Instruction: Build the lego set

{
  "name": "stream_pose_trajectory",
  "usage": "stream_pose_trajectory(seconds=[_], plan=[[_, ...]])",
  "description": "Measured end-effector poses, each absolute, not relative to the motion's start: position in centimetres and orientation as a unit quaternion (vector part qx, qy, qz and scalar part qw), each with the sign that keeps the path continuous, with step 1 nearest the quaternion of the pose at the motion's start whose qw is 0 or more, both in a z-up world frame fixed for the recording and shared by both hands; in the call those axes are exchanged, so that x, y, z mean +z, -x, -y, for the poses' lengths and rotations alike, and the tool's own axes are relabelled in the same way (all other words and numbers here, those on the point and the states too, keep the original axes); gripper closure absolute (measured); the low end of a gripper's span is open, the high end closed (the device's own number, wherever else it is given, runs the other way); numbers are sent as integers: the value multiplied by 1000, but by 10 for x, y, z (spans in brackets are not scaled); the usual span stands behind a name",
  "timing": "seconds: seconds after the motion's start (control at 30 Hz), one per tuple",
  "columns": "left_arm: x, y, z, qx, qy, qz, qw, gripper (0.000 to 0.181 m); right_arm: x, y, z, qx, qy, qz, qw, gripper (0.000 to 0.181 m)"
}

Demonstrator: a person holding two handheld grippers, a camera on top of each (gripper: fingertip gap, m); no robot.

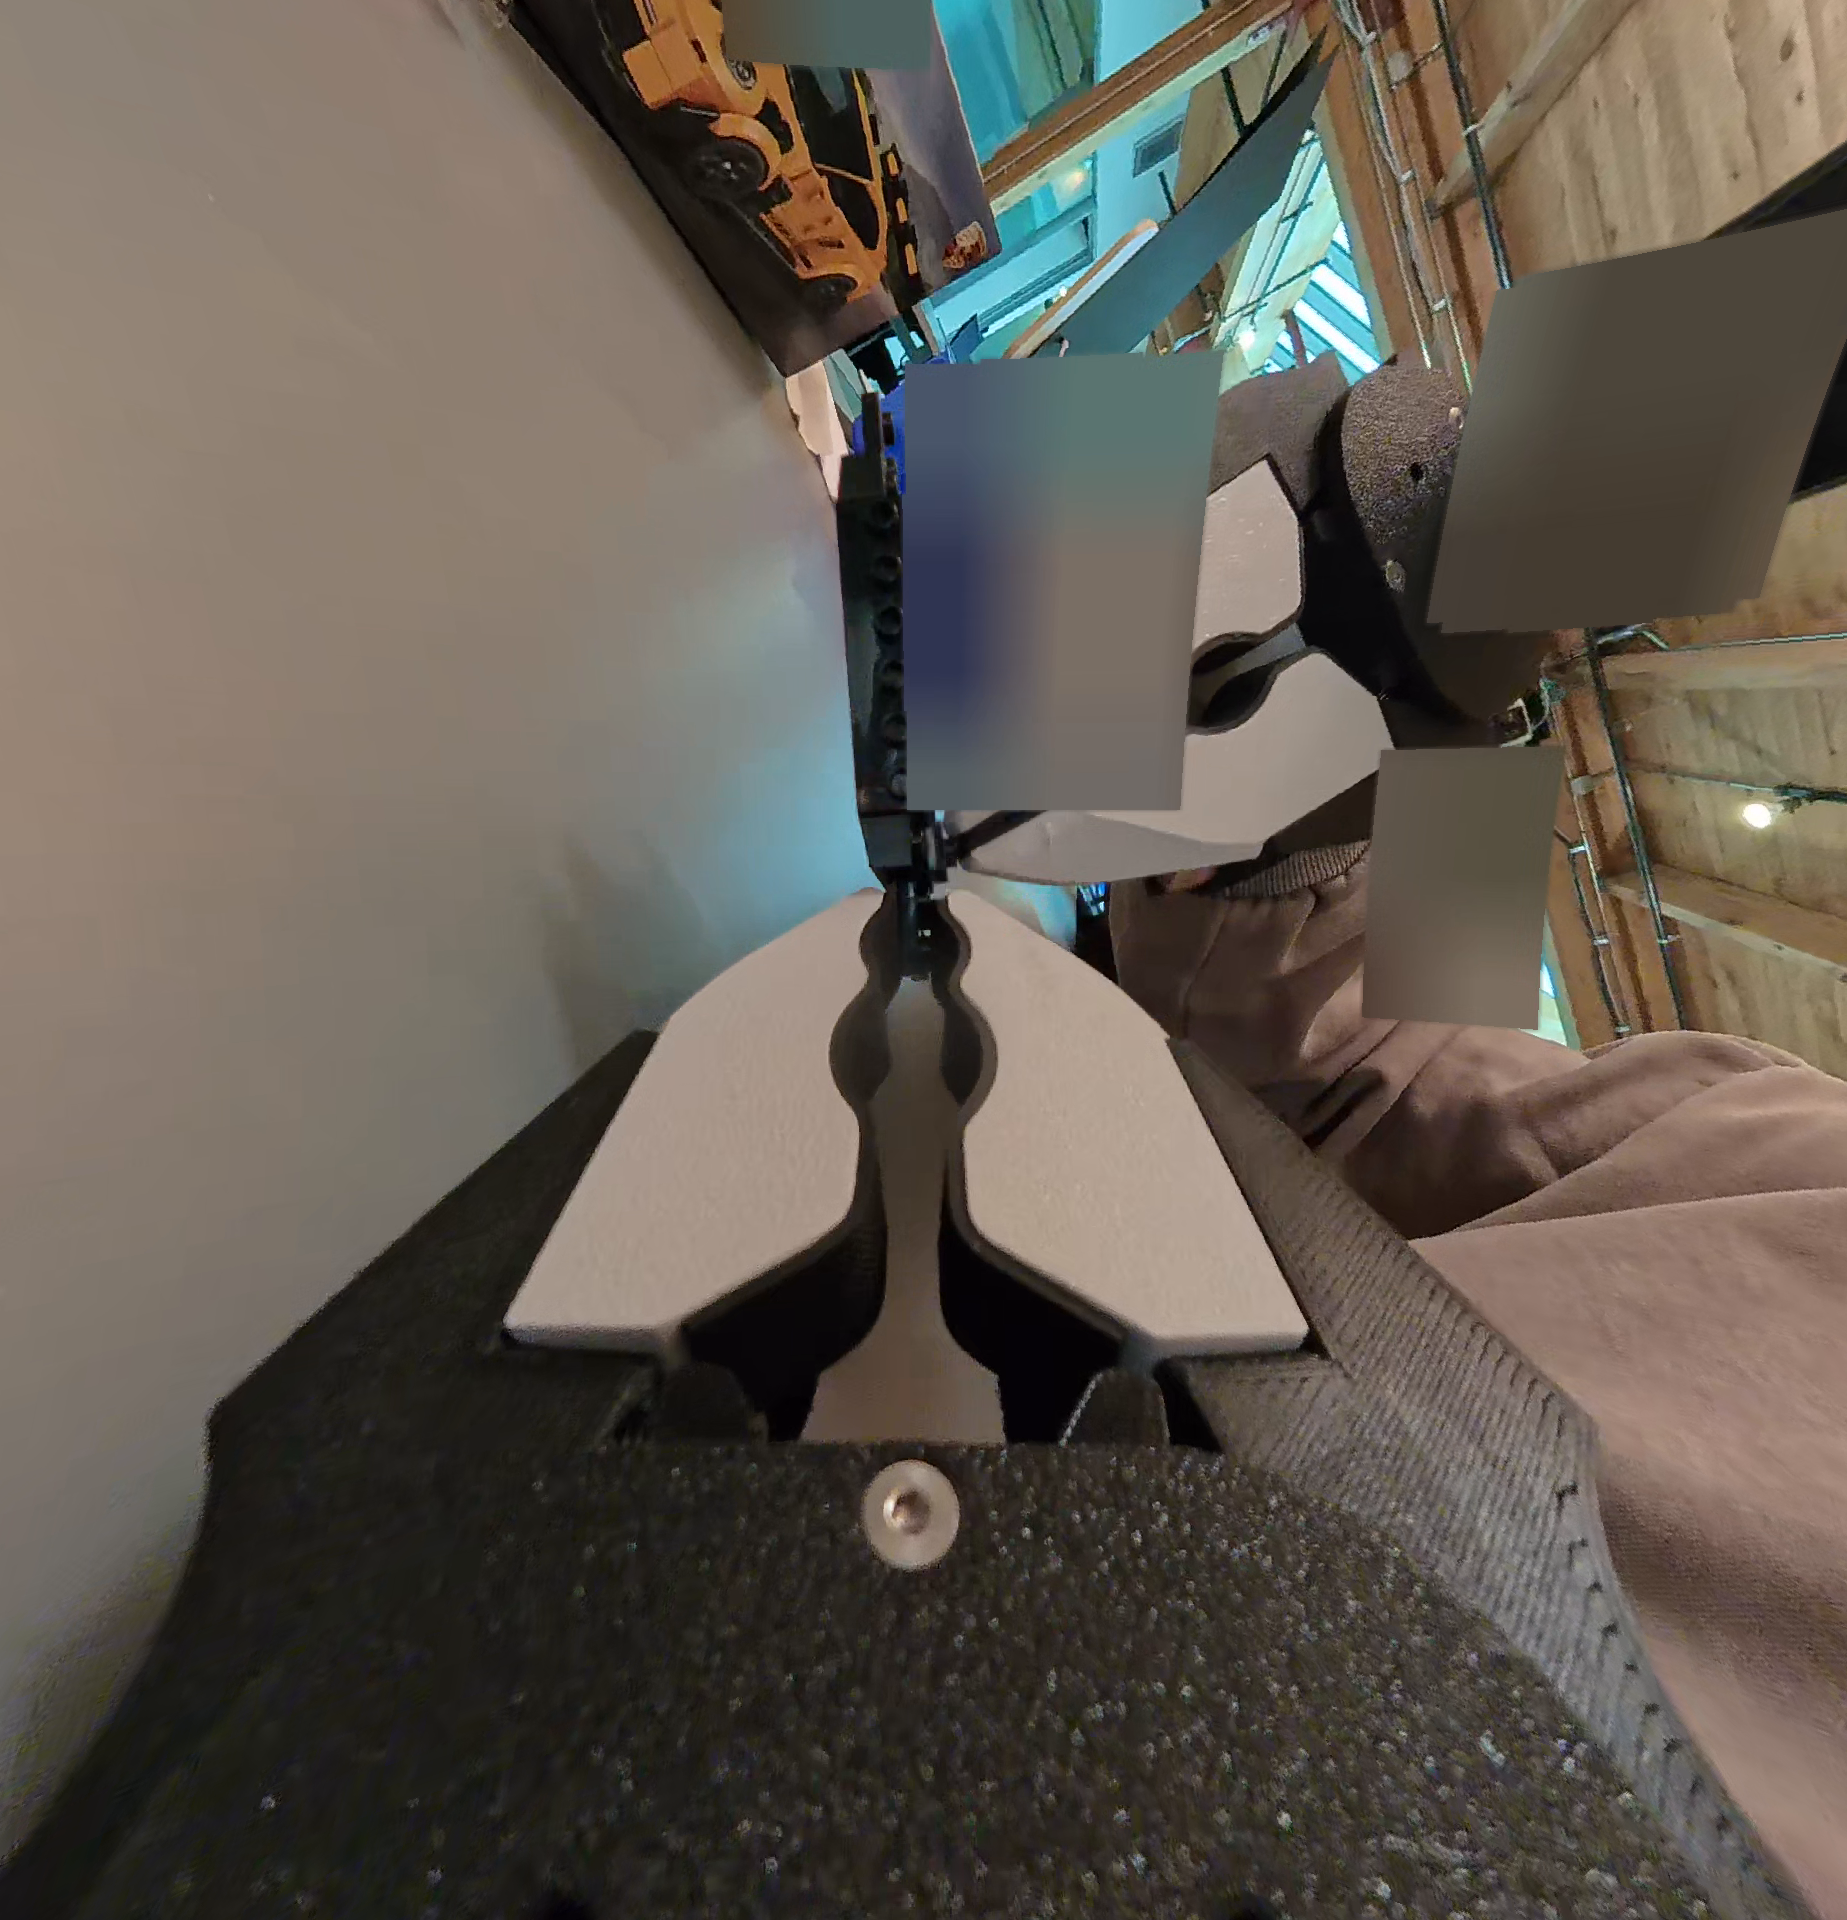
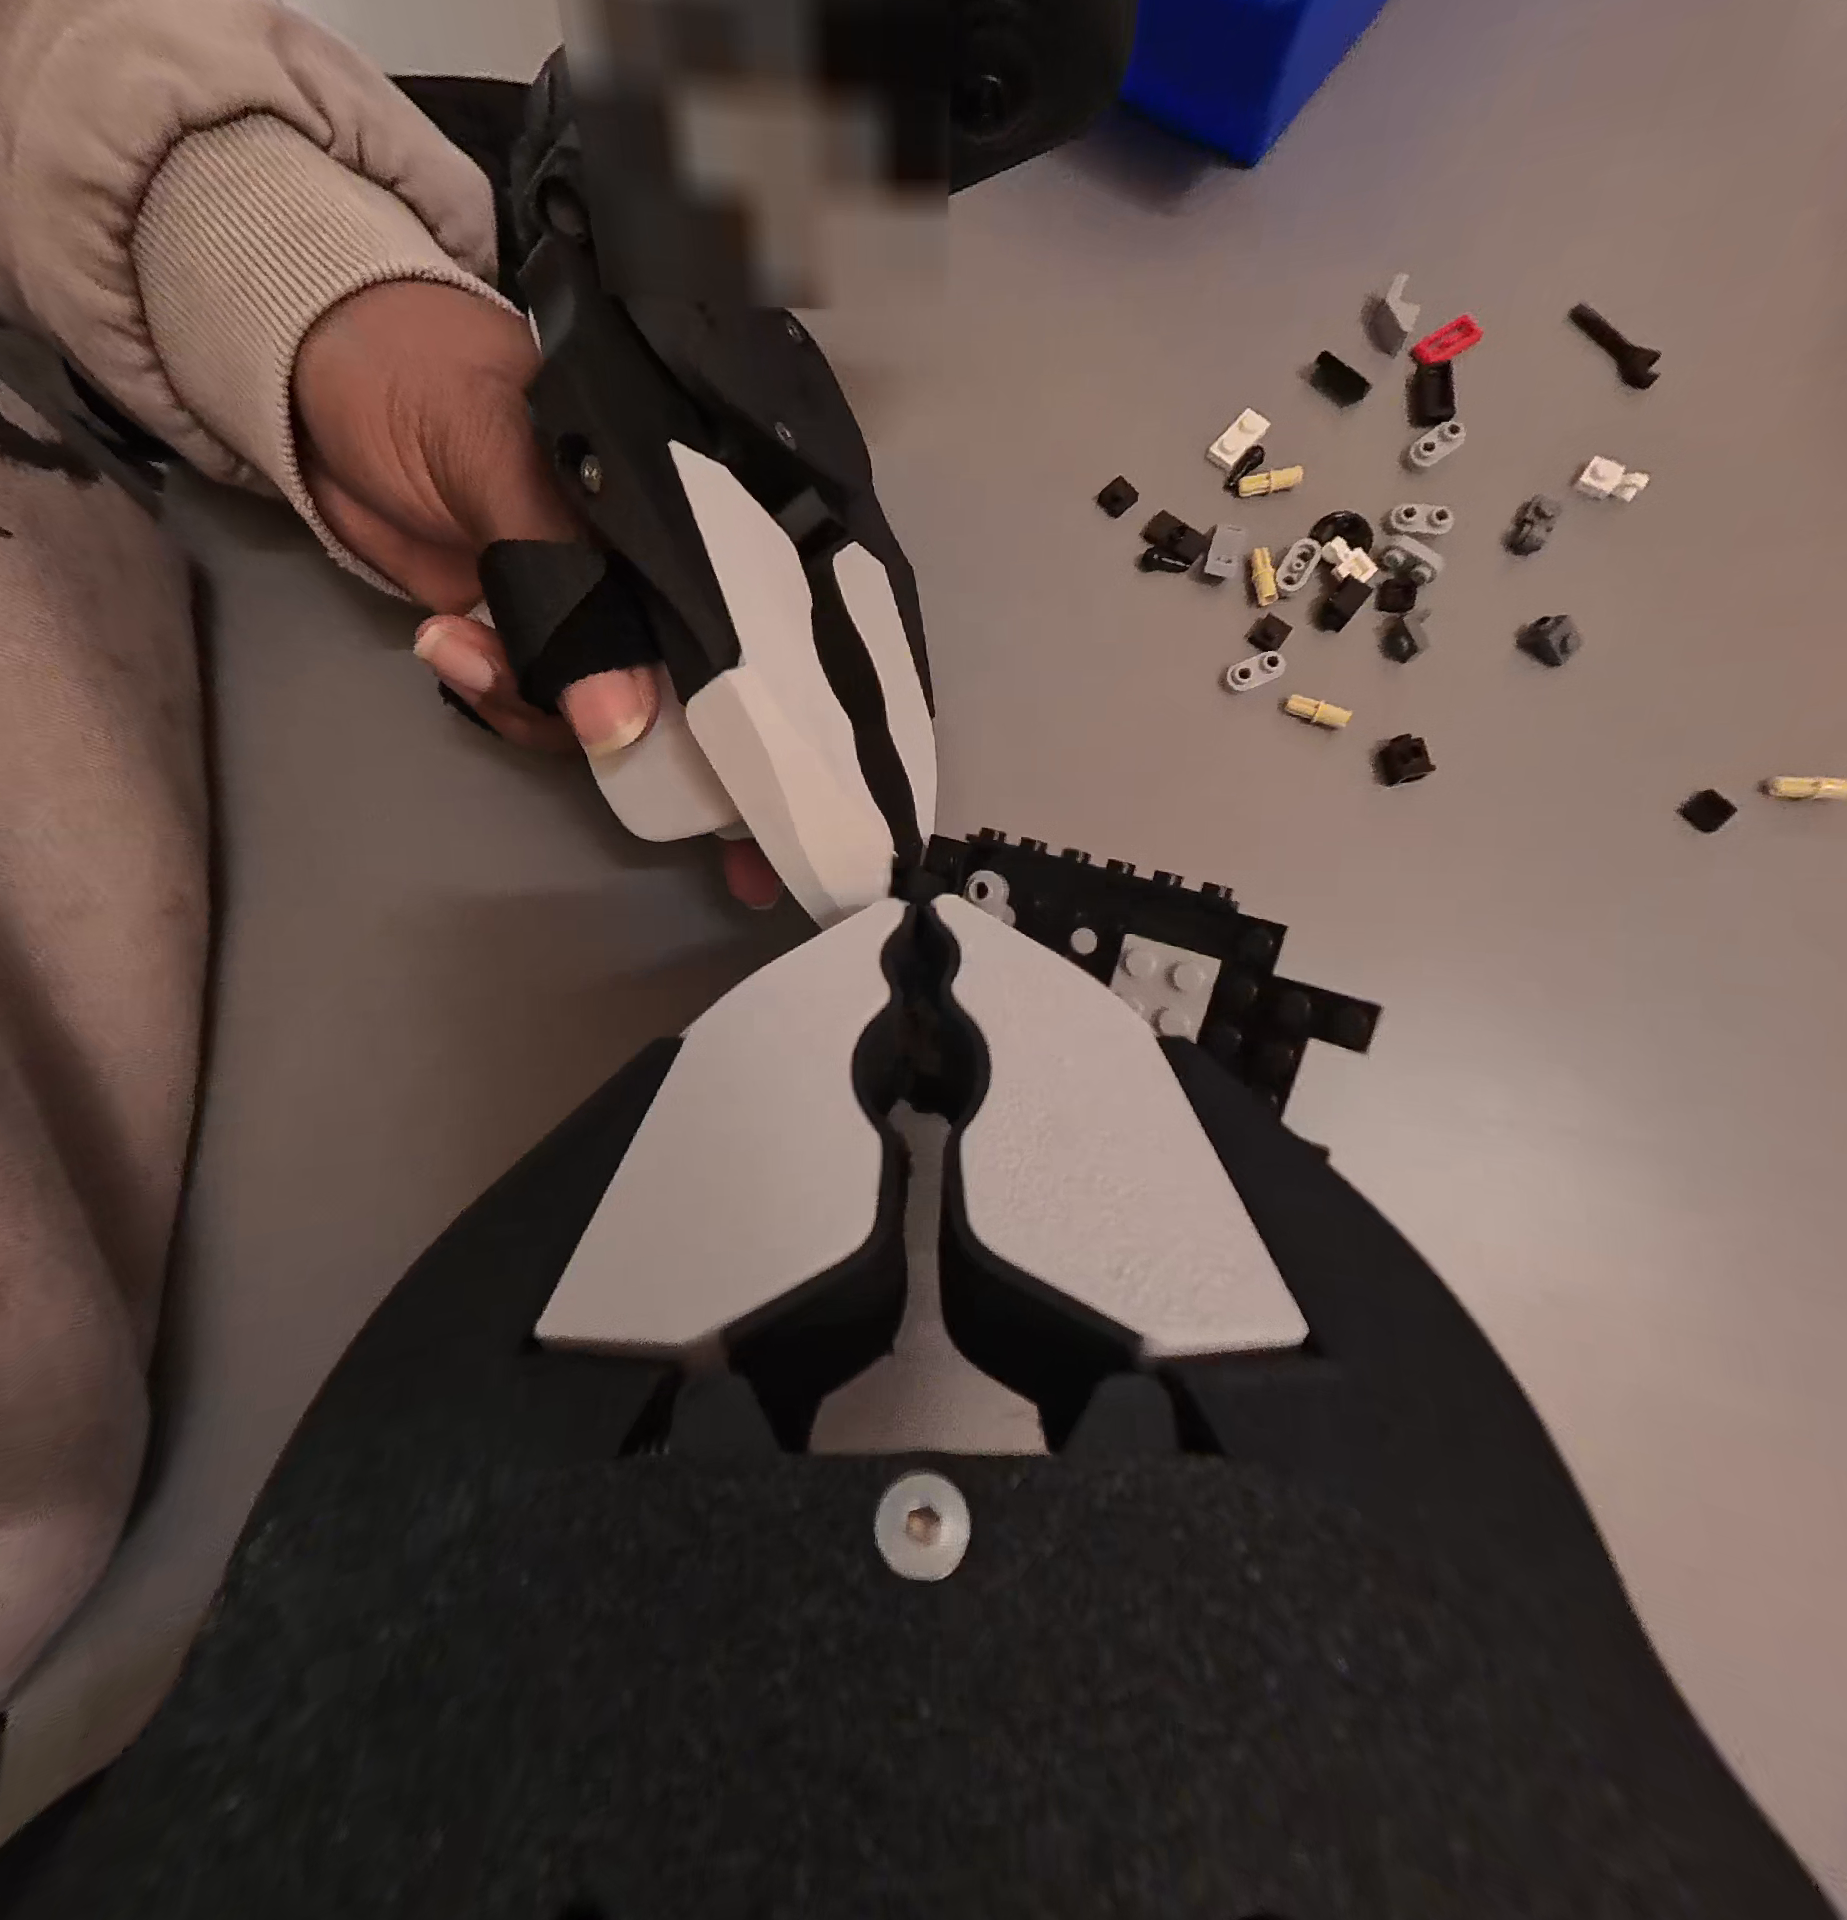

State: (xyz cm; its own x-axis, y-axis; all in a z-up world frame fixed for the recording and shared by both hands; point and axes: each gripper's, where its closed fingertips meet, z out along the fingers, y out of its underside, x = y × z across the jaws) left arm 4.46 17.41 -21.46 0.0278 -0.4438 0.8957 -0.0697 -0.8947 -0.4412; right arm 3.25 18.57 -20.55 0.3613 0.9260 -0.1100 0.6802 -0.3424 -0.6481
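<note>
Pinching the near-left corner of the black lego base [image 2: 1137, 935] from two sides, both grippers met at one spot on the grey table [image 2: 1521, 1299]. Farthest left in the right wrist view, a hand [image 2: 431, 499] in a beige sleeve [image 2: 202, 260] held the left gripper [image 2: 903, 842], which came down at a slant from the upper left, its white fingers narrowed to a point on that corner. In its own view the left gripper's [image 1: 919, 914] jaws were drawn nearly together on a small black part at the end of the base [image 1: 877, 623], so it appeared clamped on the assembly. Next, at centre, the right gripper [image 2: 919, 914] approached from below; its jaws were also nearly closed, with dark pieces between the fingers, though whether it gripped the base itself or a separate small piece against it could not be told.

From the meeting jaws the base ran off to the right, its long axis lying left to right, with a row of studs along the far edge and a light grey plate [image 2: 1168, 982] set on top. Both tips were equally near, on the same corner, so any coming press or pull would likely turn on that end, with the rest of the base unsupported to the right.

Farther right and well apart lay the scattered loose pieces [image 2: 1397, 540], with a blue box [image 2: 1251, 73] at the top edge.
</note>
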Motion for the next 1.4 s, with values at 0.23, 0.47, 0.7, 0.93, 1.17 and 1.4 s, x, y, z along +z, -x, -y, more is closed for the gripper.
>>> stream_pose_trajectory(seconds=[0.23, 0.47, 0.7, 0.93, 1.17, 1.4], plan=[[-216, -46, -171, -679, 703, -177, 120, 176, -208, -40, -193, 222, 791, 503, 267, 181], [-218, -46, -173, -680, 706, -164, 110, 176, -204, -34, -183, 232, 779, 523, 256, 176], [-218, -46, -171, -676, 708, -170, 113, 176, -212, -33, -184, 230, 791, 514, 239, 175], [-218, -45, -172, -675, 708, -170, 118, 176, -210, -34, -186, 228, 800, 499, 244, 178], [-218, -45, -172, -673, 709, -172, 120, 176, -206, -35, -193, 211, 804, 492, 260, 178], [-218, -44, -171, -675, 707, -173, 119, 176, -210, -34, -193, 187, 799, 513, 253, 179]])
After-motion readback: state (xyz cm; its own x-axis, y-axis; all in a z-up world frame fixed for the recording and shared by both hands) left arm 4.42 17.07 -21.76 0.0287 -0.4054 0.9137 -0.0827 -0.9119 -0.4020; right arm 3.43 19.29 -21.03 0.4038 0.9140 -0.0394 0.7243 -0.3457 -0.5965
